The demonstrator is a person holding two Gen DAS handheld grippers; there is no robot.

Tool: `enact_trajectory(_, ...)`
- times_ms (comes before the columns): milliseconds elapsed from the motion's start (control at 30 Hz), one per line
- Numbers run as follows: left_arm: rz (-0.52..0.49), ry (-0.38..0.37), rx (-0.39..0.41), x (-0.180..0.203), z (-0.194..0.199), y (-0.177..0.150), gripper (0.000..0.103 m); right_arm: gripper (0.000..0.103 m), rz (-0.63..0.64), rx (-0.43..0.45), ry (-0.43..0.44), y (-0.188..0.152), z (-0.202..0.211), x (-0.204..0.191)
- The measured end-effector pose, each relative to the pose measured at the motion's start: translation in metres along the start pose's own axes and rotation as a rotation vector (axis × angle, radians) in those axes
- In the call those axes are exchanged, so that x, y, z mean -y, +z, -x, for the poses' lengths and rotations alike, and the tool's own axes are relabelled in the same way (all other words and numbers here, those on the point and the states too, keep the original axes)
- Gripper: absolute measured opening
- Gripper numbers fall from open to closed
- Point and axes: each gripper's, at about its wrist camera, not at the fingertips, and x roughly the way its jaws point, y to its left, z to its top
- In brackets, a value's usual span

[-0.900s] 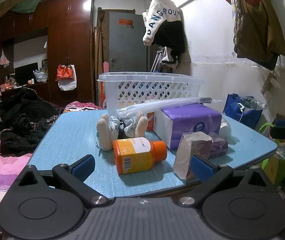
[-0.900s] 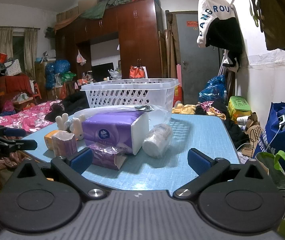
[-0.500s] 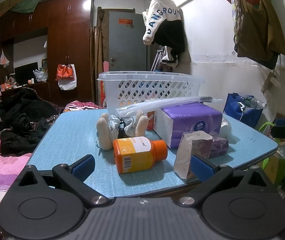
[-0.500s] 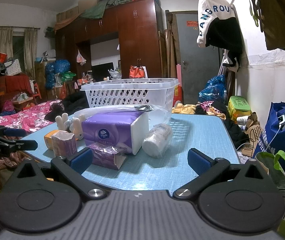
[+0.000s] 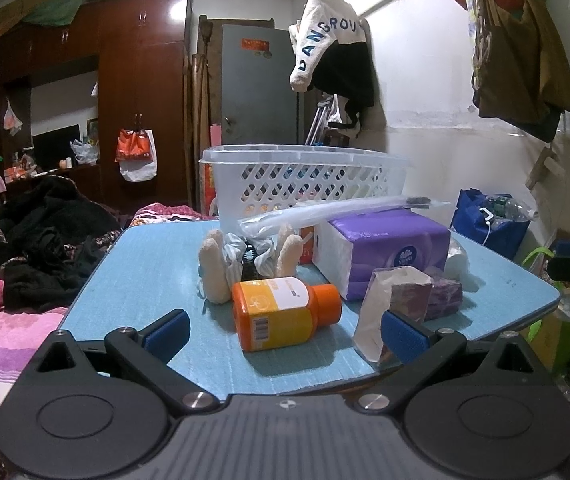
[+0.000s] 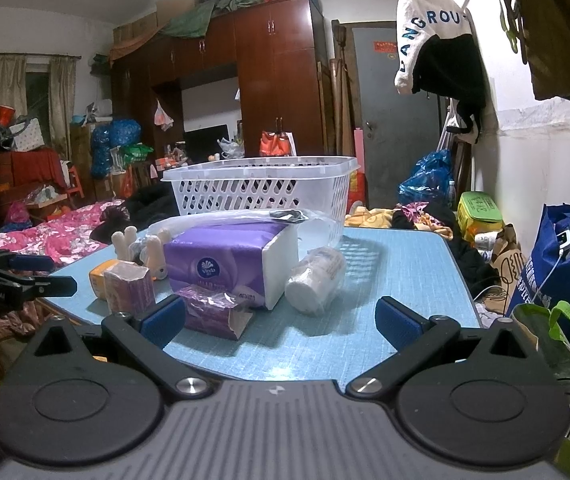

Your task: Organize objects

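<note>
Blue table (image 5: 145, 280) with clutter before a white basket (image 5: 305, 184).
Your left gripper (image 5: 285, 330) and right gripper (image 6: 281, 320) stood wide apart, holding nothing.

Both wrist views low, near, sharing table (image 5: 153, 264)

The left gripper (image 5: 283, 332) is hovering with jaws spread wide, gripping nothing. The right gripper (image 6: 281, 322) is doing likewise, angled slightly downward.

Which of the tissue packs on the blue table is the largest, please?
The big purple tissue pack lying in front of the white basket; the two small tissue packs before it are far smaller.
</note>
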Motion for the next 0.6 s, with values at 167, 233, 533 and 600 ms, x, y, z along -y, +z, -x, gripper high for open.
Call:
enact_trajectory(167, 0.004, 0.013, -0.003, -0.0024, -0.0027, 0.0, 0.102, 0.103, -0.001, -0.002, 0.005, 0.0013, -0.0005, -0.0004)
enact_trajectory(233, 0.003, 0.017, -0.002, -0.0026, -0.0024, 0.0003, 0.102, 0.103, 0.001, -0.005, 0.005, 0.0012, -0.0007, -0.0005)
enact_trajectory(533, 0.002, 0.007, -0.002, -0.0013, -0.0007, 0.0015, 0.102, 0.103, 0.001, -0.005, 0.005, 0.0009, -0.0011, -0.0005)
enact_trajectory(600, 0.003, 0.007, 0.001, -0.0014, -0.0001, 0.0017, 0.102, 0.103, 0.002, -0.005, 0.005, 0.0011, -0.0011, -0.0004)
